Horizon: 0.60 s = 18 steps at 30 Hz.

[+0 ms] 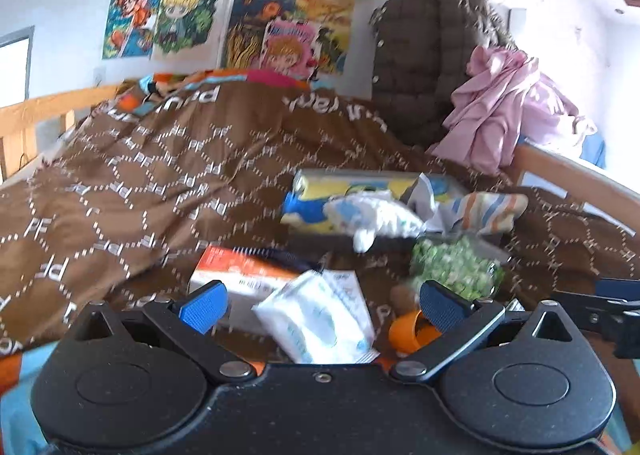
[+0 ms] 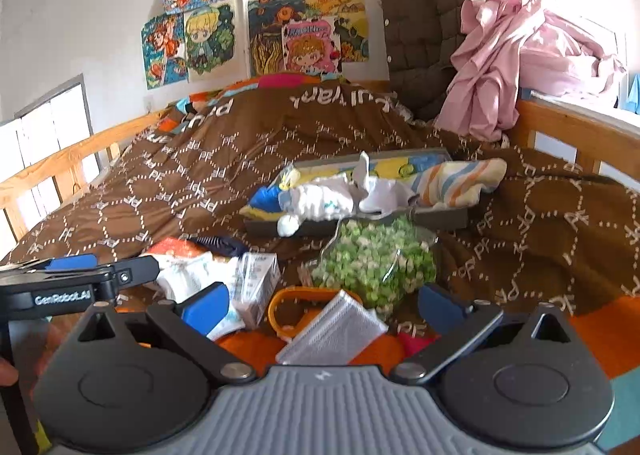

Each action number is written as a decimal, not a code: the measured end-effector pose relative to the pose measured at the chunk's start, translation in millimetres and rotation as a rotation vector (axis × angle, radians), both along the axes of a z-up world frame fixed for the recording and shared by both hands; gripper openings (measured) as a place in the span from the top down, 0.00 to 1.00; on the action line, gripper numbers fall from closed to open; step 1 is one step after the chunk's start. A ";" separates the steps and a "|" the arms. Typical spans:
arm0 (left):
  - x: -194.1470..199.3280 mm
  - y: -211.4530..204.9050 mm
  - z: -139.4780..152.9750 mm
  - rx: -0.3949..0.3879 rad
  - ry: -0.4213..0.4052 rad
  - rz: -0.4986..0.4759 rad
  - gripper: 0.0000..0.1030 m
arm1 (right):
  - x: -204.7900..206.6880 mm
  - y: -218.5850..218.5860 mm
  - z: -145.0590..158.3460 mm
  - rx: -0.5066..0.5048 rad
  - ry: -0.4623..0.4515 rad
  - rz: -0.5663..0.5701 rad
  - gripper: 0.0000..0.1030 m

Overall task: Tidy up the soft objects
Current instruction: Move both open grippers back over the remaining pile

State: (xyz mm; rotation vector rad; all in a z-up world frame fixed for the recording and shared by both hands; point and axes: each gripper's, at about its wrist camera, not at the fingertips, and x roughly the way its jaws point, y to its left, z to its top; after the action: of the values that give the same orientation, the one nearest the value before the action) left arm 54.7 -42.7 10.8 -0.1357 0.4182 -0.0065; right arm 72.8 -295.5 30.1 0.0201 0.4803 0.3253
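On the brown bedspread [image 1: 168, 183] lies a grey tray [image 2: 444, 218] holding a white plush toy [image 1: 372, 219], white cloth [image 2: 380, 191] and a striped sock [image 1: 490, 211]. Nearer me are a white tissue pack [image 1: 316, 319], an orange-white box [image 1: 240, 275], a green-flecked bag [image 1: 454, 269] and an orange cup [image 1: 412, 331]. My left gripper [image 1: 320, 305] stands open over the tissue pack. My right gripper [image 2: 324, 305] stands open over a grey mesh pad [image 2: 336, 331], with the orange cup [image 2: 288, 307] and the green-flecked bag [image 2: 376, 263] just beyond. Neither holds anything.
Wooden rails [image 2: 64, 167] edge the bed on both sides. A brown quilted jacket [image 2: 432, 23] and pink cloth [image 2: 504, 55] hang at the far right. A small carton [image 2: 256, 283] lies left of the cup. The left gripper's side [image 2: 80, 279] shows in the right wrist view.
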 end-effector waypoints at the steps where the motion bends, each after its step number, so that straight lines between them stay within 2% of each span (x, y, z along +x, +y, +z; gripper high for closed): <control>1: 0.0 1.1 -2.8 0.003 0.010 0.003 0.01 | -0.7 1.3 -2.5 -0.006 0.011 0.002 0.00; 6: -0.5 6.2 -9.9 0.015 0.046 0.016 0.01 | -0.3 12.1 -13.6 -0.051 0.058 0.010 0.00; 11: -2.0 15.9 -15.0 -0.009 0.074 0.046 0.01 | 3.2 22.7 -22.3 -0.097 0.093 0.037 0.00; 18: 0.6 24.0 -17.6 -0.004 0.079 0.069 0.01 | 7.2 32.8 -31.0 -0.132 0.137 0.068 0.00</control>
State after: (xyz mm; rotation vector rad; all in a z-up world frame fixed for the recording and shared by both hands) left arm 55.3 -18.7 -6.8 -0.1544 0.4922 0.0663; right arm 80.0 -262.7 -0.9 -0.1035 0.6382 0.3595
